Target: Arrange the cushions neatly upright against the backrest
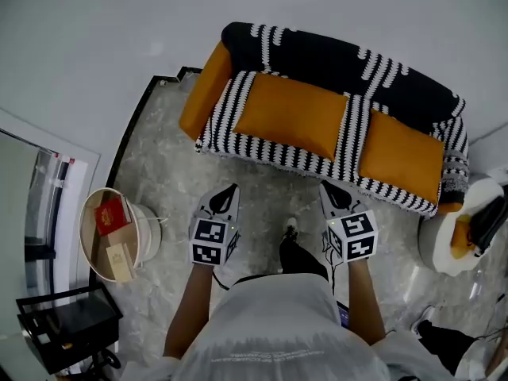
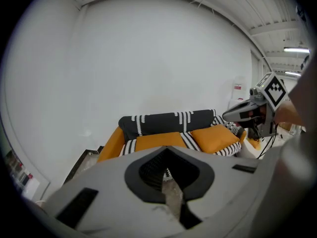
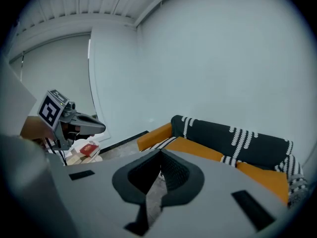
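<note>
A sofa with a black backrest (image 1: 341, 66) and a black-and-white striped seat stands against the wall ahead of me. Two orange cushions lie flat on the seat, a larger one (image 1: 292, 113) at left and another (image 1: 401, 155) at right. My left gripper (image 1: 230, 190) and right gripper (image 1: 327, 187) hover over the floor just short of the sofa's front edge. Both are shut with nothing between the jaws. The left gripper view shows the shut left gripper (image 2: 166, 150) pointing at the cushions (image 2: 158, 141) (image 2: 214, 137). In the right gripper view the right gripper (image 3: 159, 155) is likewise shut and aimed at the seat.
An orange armrest (image 1: 205, 90) closes the sofa's left end. A round basket table (image 1: 151, 236) with a red book (image 1: 111, 214) stands at left on the marble floor. A white round table (image 1: 444, 252) sits by the sofa's right end. A black shelf (image 1: 67, 328) is at lower left.
</note>
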The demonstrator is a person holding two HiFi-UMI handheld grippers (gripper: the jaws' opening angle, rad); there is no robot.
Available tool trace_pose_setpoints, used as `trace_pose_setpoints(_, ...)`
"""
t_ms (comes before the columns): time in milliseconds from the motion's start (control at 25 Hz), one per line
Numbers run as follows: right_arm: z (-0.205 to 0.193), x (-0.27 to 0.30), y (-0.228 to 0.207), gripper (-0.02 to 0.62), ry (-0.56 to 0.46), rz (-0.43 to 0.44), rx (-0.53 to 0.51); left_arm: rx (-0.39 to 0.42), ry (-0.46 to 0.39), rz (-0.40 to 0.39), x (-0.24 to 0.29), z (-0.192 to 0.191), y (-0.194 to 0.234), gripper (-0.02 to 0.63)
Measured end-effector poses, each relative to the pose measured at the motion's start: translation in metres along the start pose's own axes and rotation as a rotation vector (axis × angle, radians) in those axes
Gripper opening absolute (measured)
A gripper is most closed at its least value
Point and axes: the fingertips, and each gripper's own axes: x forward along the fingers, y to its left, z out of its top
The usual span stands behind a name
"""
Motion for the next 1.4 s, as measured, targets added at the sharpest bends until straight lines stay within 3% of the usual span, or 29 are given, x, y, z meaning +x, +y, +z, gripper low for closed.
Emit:
trace_pose_setpoints(320,0.009,0.057,-0.065,-0.006,0.053,0.009,0.063,-0.03,0.064,0.037,0.075,0.012,0.043,0.005)
trace_pose_setpoints(600,0.025,0.09,-0.078,-0.006,0.107,-0.003,0.067,-0.064,0.128,0.029,0.112,0.004,0.085,0.009)
trace_pose_setpoints(960,0.031,0.141,-0.085,-0.005,0.172,-0.123,0.189,-0.046,0.202,-0.087,0.17,-0.017,0.145,0.033)
trace_pose_setpoints(1320,0.006,0.172,-0.134,0.026,0.2,-0.264,0.421,0.026,0.28,-0.22,0.24,-0.039,0.187,0.076)
trace_pose_setpoints(1400,-0.009,0.173,-0.146,0.035,0.234,-0.294,0.432,0.025,0.293,-0.241,0.255,-0.046,0.19,0.081)
